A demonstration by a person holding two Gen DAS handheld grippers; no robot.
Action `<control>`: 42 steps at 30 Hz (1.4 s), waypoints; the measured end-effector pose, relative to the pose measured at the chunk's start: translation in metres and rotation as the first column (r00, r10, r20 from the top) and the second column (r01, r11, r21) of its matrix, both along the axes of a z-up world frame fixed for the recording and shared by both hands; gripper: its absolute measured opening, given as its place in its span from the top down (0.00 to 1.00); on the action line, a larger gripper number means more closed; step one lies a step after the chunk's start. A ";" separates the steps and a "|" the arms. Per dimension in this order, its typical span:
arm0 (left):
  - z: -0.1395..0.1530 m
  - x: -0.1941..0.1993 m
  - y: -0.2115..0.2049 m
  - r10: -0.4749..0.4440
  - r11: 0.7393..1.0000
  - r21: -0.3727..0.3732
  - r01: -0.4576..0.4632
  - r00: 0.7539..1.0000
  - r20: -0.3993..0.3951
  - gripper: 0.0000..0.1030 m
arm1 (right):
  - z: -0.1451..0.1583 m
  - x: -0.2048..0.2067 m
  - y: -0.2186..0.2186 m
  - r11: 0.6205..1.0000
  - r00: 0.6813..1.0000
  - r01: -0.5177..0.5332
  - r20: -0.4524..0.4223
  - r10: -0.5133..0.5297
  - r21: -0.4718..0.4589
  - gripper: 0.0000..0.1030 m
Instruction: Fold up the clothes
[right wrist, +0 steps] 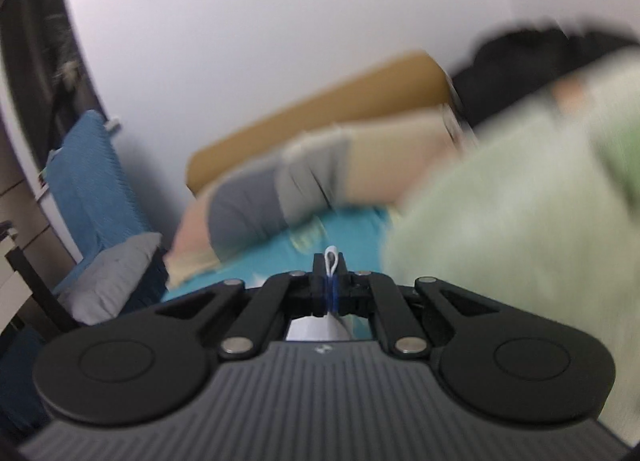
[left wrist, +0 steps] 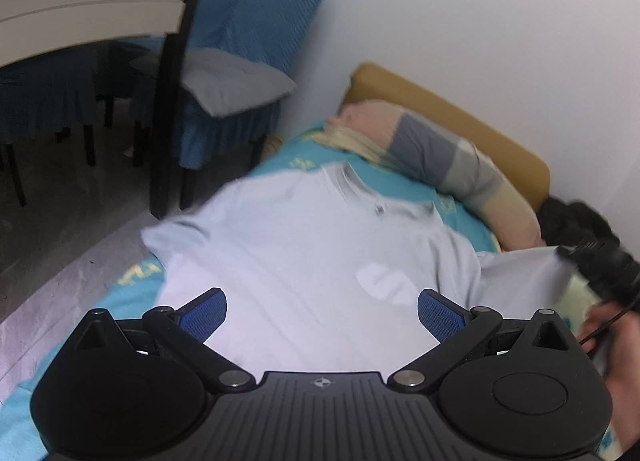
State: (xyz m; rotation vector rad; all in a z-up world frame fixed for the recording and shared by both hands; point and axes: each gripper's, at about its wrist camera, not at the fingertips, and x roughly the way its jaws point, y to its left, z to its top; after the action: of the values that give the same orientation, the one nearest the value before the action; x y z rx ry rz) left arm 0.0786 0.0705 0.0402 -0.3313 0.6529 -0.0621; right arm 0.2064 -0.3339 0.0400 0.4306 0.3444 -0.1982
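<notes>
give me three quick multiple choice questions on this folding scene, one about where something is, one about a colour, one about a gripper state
1. Where does the pale T-shirt lie?
A. spread on the turquoise bed sheet
B. draped over the chair
C. on the floor

2. What colour are the pads on the left gripper?
A. red
B. blue
C. yellow

3. How does the right gripper stand?
A. wide open and empty
B. out of view
C. shut on a fold of white fabric

Answers:
1. A, the left wrist view shows the shirt flat on the sheet, collar toward the striped pillow.
2. B, both textured pads show blue either side of the shirt.
3. C, the right wrist view shows the jaws together with a white loop of cloth poking out between them.
</notes>
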 end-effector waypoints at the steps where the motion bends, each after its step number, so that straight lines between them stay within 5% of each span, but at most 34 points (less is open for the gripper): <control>1: 0.005 -0.002 0.007 0.026 1.000 -0.004 -0.026 1.000 0.017 0.00 | 0.017 0.005 0.006 0.999 1.000 -0.016 0.005 0.016 -0.038 0.95; 6: 0.026 -0.006 0.049 0.112 0.992 -0.067 -0.108 0.991 0.066 0.00 | 0.069 0.041 0.082 0.957 0.989 -0.150 -0.031 0.147 -0.246 0.95; 10: 0.028 -0.005 0.075 0.173 0.982 -0.085 -0.167 0.983 0.067 0.00 | 0.060 0.075 0.165 0.901 0.957 -0.290 -0.108 0.269 -0.324 0.95; 17: -0.008 0.013 0.096 0.187 0.978 -0.083 -0.189 0.982 -0.034 0.00 | -0.033 0.131 0.286 0.807 0.880 -0.463 -0.298 0.370 -0.367 0.94; 22: -0.031 0.026 0.096 0.155 0.985 -0.066 -0.160 0.985 -0.082 0.00 | -0.077 0.146 0.278 0.854 0.871 -0.466 -0.287 0.398 -0.230 0.92; 23: -0.034 0.029 0.094 0.150 0.985 -0.069 -0.156 0.985 -0.088 0.00 | -0.079 0.147 0.275 0.858 0.870 -0.465 -0.289 0.399 -0.216 0.86; 25: -0.040 0.034 0.091 0.136 0.987 -0.072 -0.144 0.986 -0.101 0.00 | -0.082 0.144 0.266 0.870 0.873 -0.456 -0.283 0.397 -0.186 0.34; 26: -0.042 0.035 0.089 0.128 0.988 -0.072 -0.136 0.986 -0.105 0.00 | -0.080 0.140 0.261 0.881 0.882 -0.442 -0.263 0.392 -0.168 0.25; 32: -0.049 0.037 0.076 0.083 0.992 -0.080 -0.092 0.990 -0.117 0.01 | -0.040 0.073 0.213 0.907 0.902 -0.411 -0.185 0.391 -0.087 0.20; 37: -0.047 0.025 0.055 -0.005 0.994 -0.106 -0.007 0.993 -0.116 0.02 | -0.005 -0.041 0.163 0.932 0.929 -0.355 -0.134 0.344 -0.074 0.20; 42: -0.048 0.001 0.009 -0.157 0.985 -0.092 0.145 0.978 -0.134 0.08 | -0.002 -0.168 0.107 0.962 0.957 -0.272 -0.093 0.274 0.040 0.20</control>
State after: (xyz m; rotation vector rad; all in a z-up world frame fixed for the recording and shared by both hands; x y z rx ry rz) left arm 0.0800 0.0797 -0.0075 -0.3671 0.8169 -0.2131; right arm 0.0381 -0.2269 0.0382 0.3953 0.4986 0.0559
